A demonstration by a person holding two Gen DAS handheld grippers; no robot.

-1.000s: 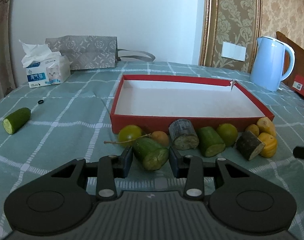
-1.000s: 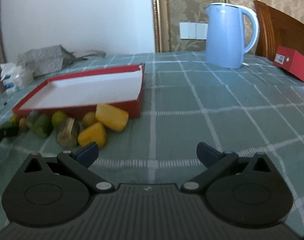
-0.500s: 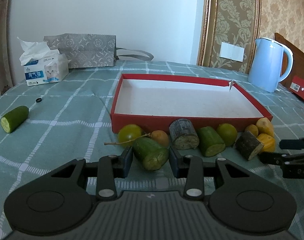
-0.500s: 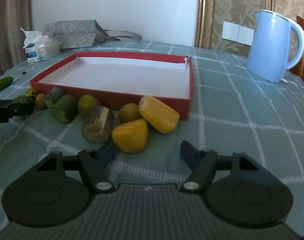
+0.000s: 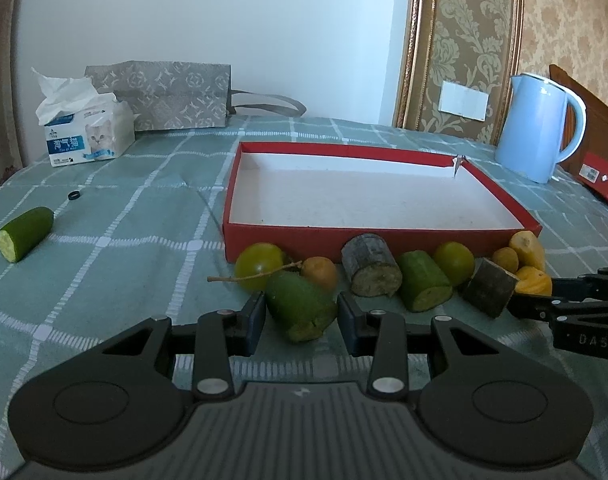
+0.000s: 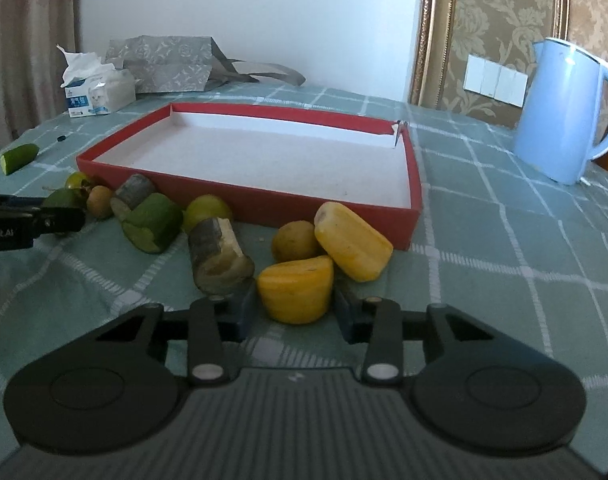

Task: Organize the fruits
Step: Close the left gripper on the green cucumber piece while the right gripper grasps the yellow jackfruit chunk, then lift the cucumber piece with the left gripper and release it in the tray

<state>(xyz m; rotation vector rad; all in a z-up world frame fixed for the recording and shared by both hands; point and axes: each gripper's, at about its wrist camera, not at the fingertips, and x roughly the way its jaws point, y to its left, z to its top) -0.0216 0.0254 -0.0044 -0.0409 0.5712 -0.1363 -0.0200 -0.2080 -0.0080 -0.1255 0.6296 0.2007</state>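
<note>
**Listener:** What are your two grippers doing?

**Operator:** My left gripper point(image 5: 300, 316) is clamped on a short green cucumber chunk point(image 5: 302, 306); its matte black pads press the smooth skin on both sides, with the rough cut end facing me. My right gripper point(image 6: 294, 314) has just been closing, and its pads now sit against the flanks of a waxy yellow fruit wedge point(image 6: 296, 288) with a flat cut top.

**Listener:** Where does the rest of the fruit lie?

**Operator:** In a loose row on the green checked tablecloth point(image 5: 116, 240), along the near wall of a shallow red cardboard tray point(image 5: 384, 240) with a white lining. I see a round green fruit point(image 5: 260, 262) with a thin dry stem, a small orange fruit point(image 5: 320, 272), a grey bark-like cylinder point(image 5: 370, 270), and a second green chunk point(image 5: 424, 286). From the right camera, a ridged yellow piece point(image 6: 352, 240) leans near the tray corner beside a small round yellow fruit point(image 6: 294, 240).

**Listener:** Anything apart from the row?

**Operator:** One cucumber end point(image 5: 24, 232) lies well to the left. A glossy pale blue kettle point(image 5: 538, 130) stands beyond the tray on the right, and a soft tissue pack point(image 5: 86, 132) far left.
</note>
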